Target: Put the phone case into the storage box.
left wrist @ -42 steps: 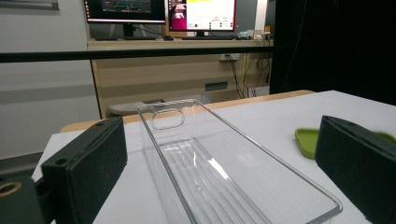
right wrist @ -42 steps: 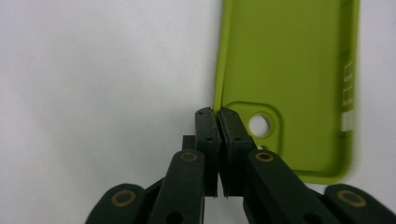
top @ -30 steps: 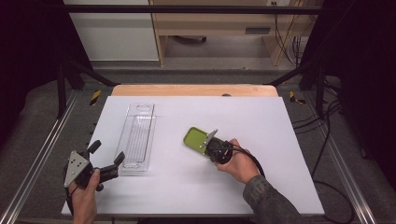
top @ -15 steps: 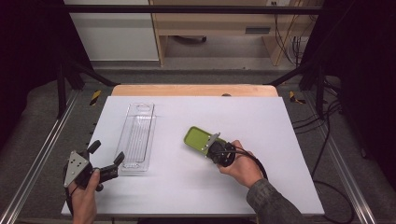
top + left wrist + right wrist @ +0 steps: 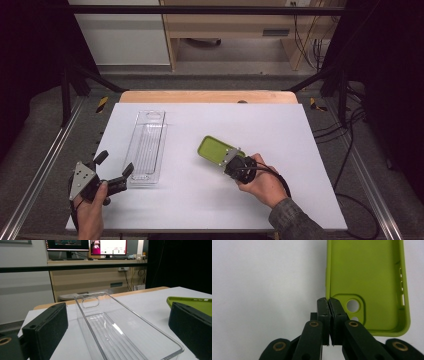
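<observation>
We are pinching the green phone case (image 5: 216, 149) at mid-frame by its thin edge, right gripper (image 5: 328, 302) pressed together – it may slip; left gripper (image 5: 114, 167) is spread beside the clear tray (image 5: 148, 145) – at lower left

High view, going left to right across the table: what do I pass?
Left gripper → clear plastic tray → green phone case → right gripper, its fingers shut on the case's edge.

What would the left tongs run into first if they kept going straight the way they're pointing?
Most likely the clear plastic tray. The left tongs stand open and aim along its length, with its near end between the jaws. Depth is hard to judge, but nothing else seems to lie before it.
</observation>
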Action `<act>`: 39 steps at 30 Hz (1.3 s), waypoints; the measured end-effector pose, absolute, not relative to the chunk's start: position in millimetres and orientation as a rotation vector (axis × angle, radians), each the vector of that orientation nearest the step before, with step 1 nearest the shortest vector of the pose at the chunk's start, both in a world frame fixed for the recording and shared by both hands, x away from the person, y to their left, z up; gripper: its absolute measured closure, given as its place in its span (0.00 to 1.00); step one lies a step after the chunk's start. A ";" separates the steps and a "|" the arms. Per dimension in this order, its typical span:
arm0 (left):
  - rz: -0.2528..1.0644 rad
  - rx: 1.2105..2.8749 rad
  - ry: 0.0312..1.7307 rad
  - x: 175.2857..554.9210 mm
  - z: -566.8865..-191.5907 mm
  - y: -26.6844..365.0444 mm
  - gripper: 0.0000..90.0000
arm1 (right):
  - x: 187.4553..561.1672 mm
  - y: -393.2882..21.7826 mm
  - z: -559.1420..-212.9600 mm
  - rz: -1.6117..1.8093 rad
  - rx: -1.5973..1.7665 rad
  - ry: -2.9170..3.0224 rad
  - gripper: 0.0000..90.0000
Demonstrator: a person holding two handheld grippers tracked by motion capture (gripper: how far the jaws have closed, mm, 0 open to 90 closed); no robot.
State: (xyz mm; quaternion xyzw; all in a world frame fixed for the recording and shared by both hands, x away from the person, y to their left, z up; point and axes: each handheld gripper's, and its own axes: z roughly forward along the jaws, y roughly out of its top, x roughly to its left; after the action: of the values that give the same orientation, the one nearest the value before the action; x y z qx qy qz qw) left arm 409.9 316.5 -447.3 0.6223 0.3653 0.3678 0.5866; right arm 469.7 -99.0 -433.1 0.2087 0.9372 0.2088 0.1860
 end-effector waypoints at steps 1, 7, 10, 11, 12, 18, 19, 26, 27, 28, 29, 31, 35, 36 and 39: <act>0.859 1.454 0.855 409.4 -447.2 315.9 0.02 | 468.2 -99.7 -432.9 0.594 0.586 2.634 0.98; 0.870 1.471 0.860 407.6 -445.5 313.0 0.02 | 458.1 -102.8 -429.8 0.615 0.568 2.622 0.98; 0.878 1.506 0.866 406.4 -441.2 309.1 0.02 | 452.9 -104.1 -427.6 0.625 0.540 2.618 0.98; 0.879 1.510 0.866 406.3 -439.4 307.7 0.02 | 451.0 -104.3 -427.0 0.628 0.535 2.619 0.98; 0.879 1.510 0.866 406.3 -439.4 307.7 0.02 | 451.0 -104.3 -427.0 0.628 0.535 2.619 0.98; 0.851 1.594 0.856 410.6 -425.0 296.7 0.02 | 442.1 -105.0 -423.0 0.619 0.492 2.625 0.98; 0.852 1.611 0.853 411.6 -422.9 294.3 0.02 | 441.2 -105.1 -422.1 0.616 0.482 2.626 0.98; 0.842 1.733 0.795 420.8 -400.4 275.1 0.02 | 438.3 -103.5 -414.7 0.609 0.449 2.621 0.98; 0.848 1.747 0.785 422.3 -396.4 272.0 0.02 | 438.3 -103.5 -414.7 0.609 0.449 2.621 0.98; 0.859 1.759 0.764 424.6 -392.0 269.2 0.03 | 438.4 -103.1 -414.2 0.606 0.441 2.621 0.98; 0.859 1.769 0.757 426.3 -388.2 266.1 0.03 | 438.2 -102.7 -413.9 0.606 0.437 2.621 0.98; 0.842 1.799 0.746 428.6 -381.5 259.3 0.03 | 437.1 -101.2 -412.3 0.602 0.428 2.620 0.98; 0.845 1.862 0.714 434.8 -373.2 246.4 0.03 | 436.4 -99.7 -410.4 0.599 0.418 2.620 0.98; 0.837 1.882 0.700 437.7 -371.0 241.0 0.03 | 436.5 -99.4 -410.0 0.598 0.410 2.620 0.98; 0.834 1.903 0.689 441.4 -369.9 236.3 0.03 | 436.0 -98.6 -408.9 0.590 0.403 2.620 0.98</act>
State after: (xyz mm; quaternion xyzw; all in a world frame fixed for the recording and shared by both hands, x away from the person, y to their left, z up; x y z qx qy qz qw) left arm 441.4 236.3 -369.9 0.7727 0.2799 0.3386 0.4583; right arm 436.0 -98.6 -408.9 0.1449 0.9430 0.2124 0.2112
